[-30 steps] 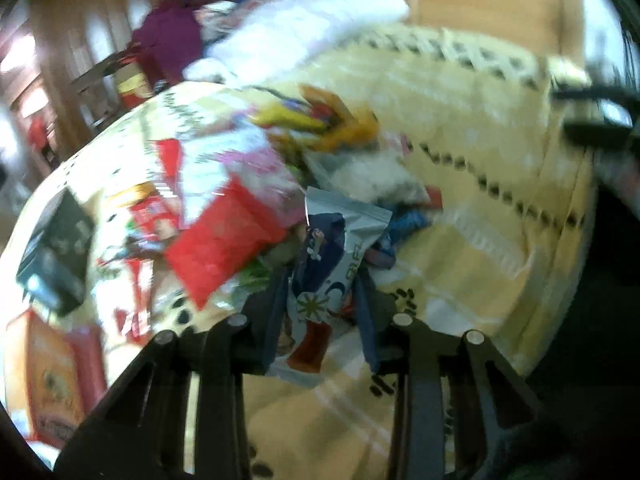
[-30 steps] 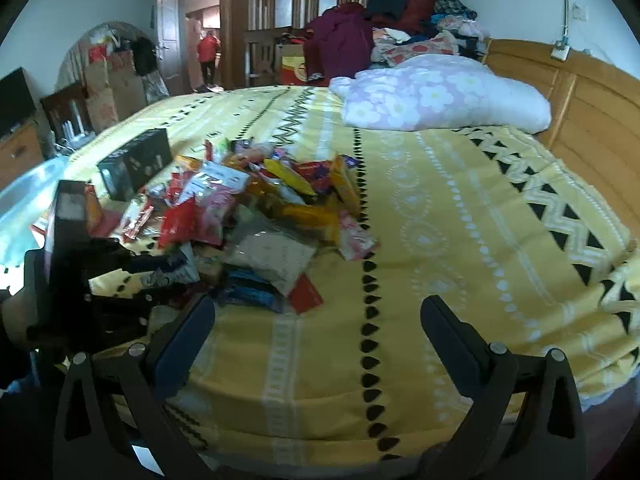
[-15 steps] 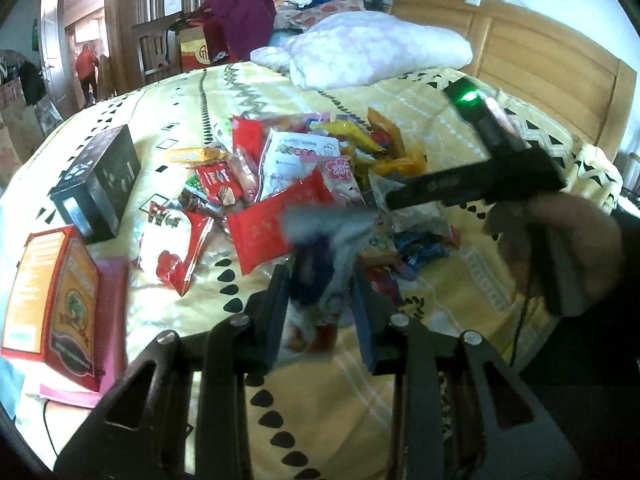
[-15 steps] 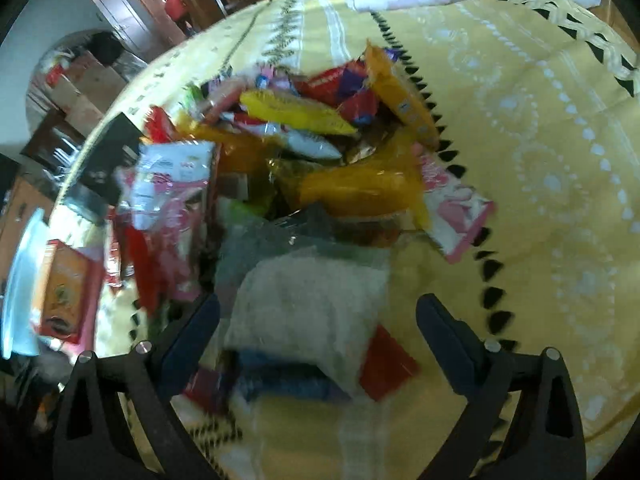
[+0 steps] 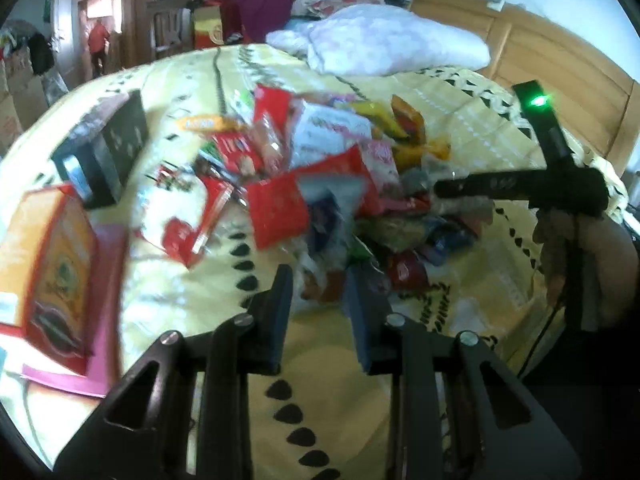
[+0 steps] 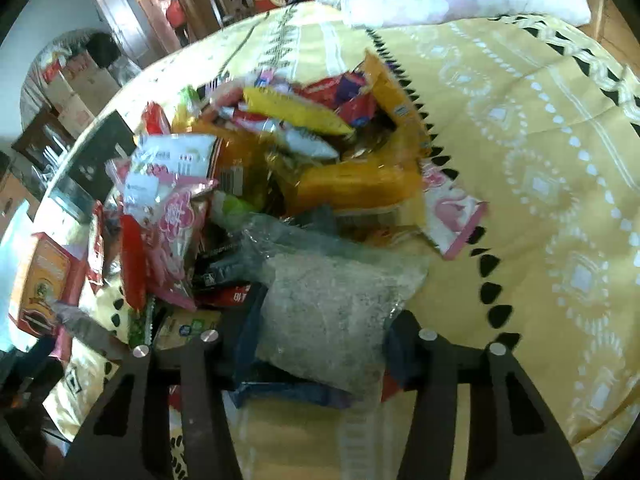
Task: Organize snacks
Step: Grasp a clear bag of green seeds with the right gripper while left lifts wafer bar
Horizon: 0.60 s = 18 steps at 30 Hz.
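A heap of snack packets (image 5: 320,160) lies on the yellow patterned bed cover (image 6: 540,160). My left gripper (image 5: 318,276) is shut on a blurred silver, blue and red packet (image 5: 324,240), held just in front of the heap. My right gripper (image 6: 328,312) points down at the heap's near edge. Its jaws are closing with a clear bag of grey-white grains (image 6: 340,280) between them, and both pads touch the bag's sides. A blue packet (image 6: 288,392) lies under that bag. The left wrist view shows the right gripper's black body (image 5: 520,188) and the hand (image 5: 592,264) holding it.
A black box (image 5: 104,148) and an orange box (image 5: 52,264) on a pink sheet lie left of the heap. A floral pillow (image 5: 392,44) and the wooden headboard (image 5: 560,76) are at the far end. A person in red (image 5: 98,36) stands in the doorway.
My right gripper came down onto the heap and its wide-open fingers closed in around the grain bag. The left gripper rolled level and shifted, still holding its packet.
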{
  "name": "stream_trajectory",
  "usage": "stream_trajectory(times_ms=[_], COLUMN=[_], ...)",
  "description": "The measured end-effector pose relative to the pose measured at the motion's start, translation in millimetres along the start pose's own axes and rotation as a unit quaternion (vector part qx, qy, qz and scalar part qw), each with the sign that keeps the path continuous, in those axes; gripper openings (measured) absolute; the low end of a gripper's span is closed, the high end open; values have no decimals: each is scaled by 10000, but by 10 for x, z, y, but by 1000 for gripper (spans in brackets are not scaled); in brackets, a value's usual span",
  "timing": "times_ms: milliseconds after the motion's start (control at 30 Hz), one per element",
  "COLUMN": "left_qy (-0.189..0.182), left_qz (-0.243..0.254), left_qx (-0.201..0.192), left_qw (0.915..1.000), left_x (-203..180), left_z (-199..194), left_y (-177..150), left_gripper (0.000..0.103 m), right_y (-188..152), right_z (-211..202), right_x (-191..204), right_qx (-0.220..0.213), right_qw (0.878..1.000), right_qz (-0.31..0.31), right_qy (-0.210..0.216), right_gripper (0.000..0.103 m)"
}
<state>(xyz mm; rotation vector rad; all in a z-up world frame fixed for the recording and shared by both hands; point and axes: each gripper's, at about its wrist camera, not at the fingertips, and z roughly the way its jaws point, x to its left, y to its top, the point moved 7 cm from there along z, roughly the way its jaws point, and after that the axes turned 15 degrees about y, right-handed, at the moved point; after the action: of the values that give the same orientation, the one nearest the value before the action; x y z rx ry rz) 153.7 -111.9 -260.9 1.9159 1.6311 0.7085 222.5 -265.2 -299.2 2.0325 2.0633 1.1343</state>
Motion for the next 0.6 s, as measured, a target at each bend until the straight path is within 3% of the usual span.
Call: stream_trajectory(times_ms=[100, 200, 333, 433, 600], left_qy=[-51, 213, 355, 380, 802], left_qz=[19, -148, -650, -1287, -1169], left_qx=[-65, -103, -85, 179, 453], left_qw=[10000, 9996, 9972, 9908, 9889], left_x=[-73, -48, 82, 243, 229], left_z=[99, 237, 429, 531, 716], left_y=[-71, -57, 71, 103, 82], left_gripper=[30, 37, 37, 37, 37], right_y=[-10, -20, -76, -124, -140], right_z=[-135, -258, -370, -387, -354], right_x=[-71, -29, 36, 137, 271], right_qx=[-176, -356, -392, -304, -259], right_qw=[9997, 9990, 9985, 9982, 9975], right_qz=[93, 64, 50, -21, -229], right_qy=[169, 245, 388, 508, 610], right_gripper=[55, 55, 55, 55, 55])
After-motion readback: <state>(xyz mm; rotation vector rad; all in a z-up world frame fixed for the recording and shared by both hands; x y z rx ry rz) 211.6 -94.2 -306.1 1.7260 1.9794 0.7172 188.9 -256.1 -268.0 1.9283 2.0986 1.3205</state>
